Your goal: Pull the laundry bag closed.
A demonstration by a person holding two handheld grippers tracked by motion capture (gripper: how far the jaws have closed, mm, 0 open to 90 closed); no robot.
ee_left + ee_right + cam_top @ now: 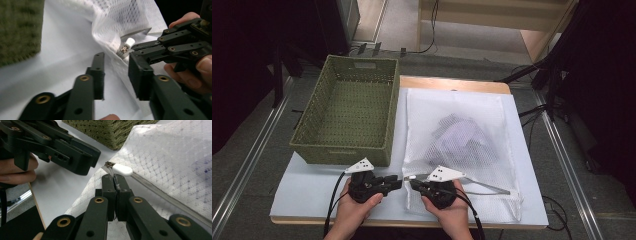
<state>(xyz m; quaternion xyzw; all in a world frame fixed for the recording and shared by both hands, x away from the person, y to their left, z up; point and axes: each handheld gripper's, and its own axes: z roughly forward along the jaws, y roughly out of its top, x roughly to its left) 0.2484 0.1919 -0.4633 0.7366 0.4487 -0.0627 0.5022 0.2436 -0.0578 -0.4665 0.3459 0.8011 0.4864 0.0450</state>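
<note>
Left gripper (395, 183) and right gripper (414, 184) are black, linked bars with brass rivets; white, seemingly dotted, three-cornered top plates; black cables; forearms bare.

Green woven basket (348, 112): rectangular, open-topped, cut-out handle in its far wall; stands on the left part of the table, nothing in it. Its coarse weave shows in the right gripper view (110, 130) and as a blurred green mass in the left gripper view (18, 30).

White sheet (312, 185): covers most of the table top, under the basket.

Wooden table (452, 82): light edge visible at the far side.

Metal rails (247, 160): run along the grey floor on both sides.
</note>
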